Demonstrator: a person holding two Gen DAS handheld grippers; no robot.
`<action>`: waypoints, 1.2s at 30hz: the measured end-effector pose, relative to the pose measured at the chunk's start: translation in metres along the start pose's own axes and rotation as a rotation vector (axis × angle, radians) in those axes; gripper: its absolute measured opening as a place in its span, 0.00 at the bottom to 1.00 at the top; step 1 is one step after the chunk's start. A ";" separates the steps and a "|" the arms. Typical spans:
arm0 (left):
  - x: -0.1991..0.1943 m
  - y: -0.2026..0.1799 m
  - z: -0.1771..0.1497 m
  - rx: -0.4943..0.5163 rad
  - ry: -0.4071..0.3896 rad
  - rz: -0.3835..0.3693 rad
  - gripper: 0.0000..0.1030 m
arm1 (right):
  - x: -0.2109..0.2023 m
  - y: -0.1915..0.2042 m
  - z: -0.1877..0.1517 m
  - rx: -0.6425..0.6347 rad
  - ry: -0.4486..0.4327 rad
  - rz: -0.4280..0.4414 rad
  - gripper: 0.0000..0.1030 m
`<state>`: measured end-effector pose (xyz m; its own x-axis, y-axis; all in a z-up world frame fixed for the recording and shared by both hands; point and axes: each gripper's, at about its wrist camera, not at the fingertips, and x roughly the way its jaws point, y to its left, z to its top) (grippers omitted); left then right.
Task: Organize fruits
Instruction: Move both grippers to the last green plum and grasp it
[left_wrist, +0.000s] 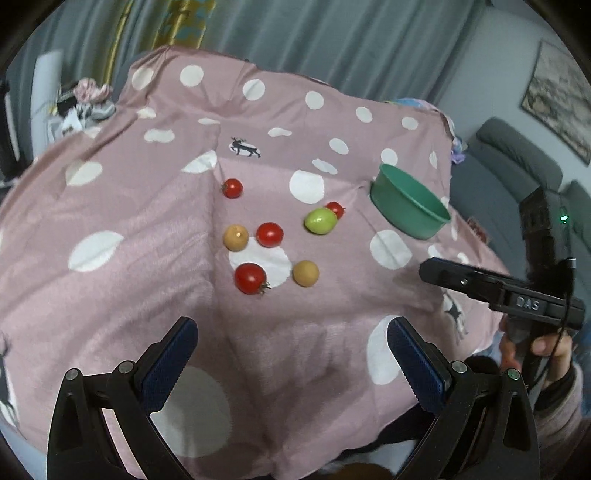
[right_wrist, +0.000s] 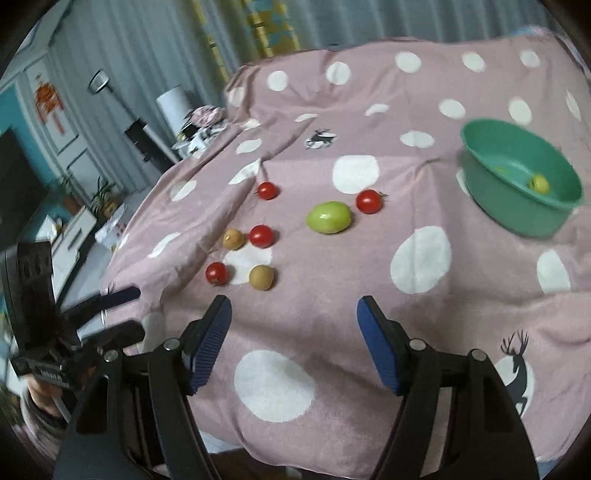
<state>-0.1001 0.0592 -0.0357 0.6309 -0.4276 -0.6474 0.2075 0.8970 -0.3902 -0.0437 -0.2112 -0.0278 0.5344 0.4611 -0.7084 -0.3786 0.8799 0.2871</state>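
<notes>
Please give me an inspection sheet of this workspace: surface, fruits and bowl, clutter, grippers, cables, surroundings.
Surface: pink dotted cloth, wrinkled.
Job's things: green bowl at right, one small yellow fruit inside. On the cloth: four tomatoes, two brown fruits, one green fruit.
Clutter: nothing seen on the cloth besides the fruit.
Grippers: left gripper open, empty; right gripper open, empty. Both short of the fruit.
Cables: black cable on the right gripper's body.
Surroundings: grey curtains, grey sofa, wall picture.
</notes>
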 end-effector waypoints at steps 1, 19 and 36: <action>0.002 0.002 0.001 -0.009 0.008 -0.021 0.99 | 0.004 -0.007 0.003 0.037 0.010 0.007 0.69; 0.080 -0.007 0.069 0.220 0.145 -0.079 0.99 | 0.086 -0.039 0.076 0.122 0.126 0.011 0.69; 0.182 -0.041 0.105 0.374 0.302 -0.021 0.91 | 0.133 -0.065 0.090 0.243 0.174 0.105 0.63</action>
<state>0.0849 -0.0438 -0.0691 0.3900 -0.4101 -0.8245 0.5078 0.8427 -0.1790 0.1203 -0.1969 -0.0830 0.3562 0.5431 -0.7603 -0.2220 0.8396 0.4957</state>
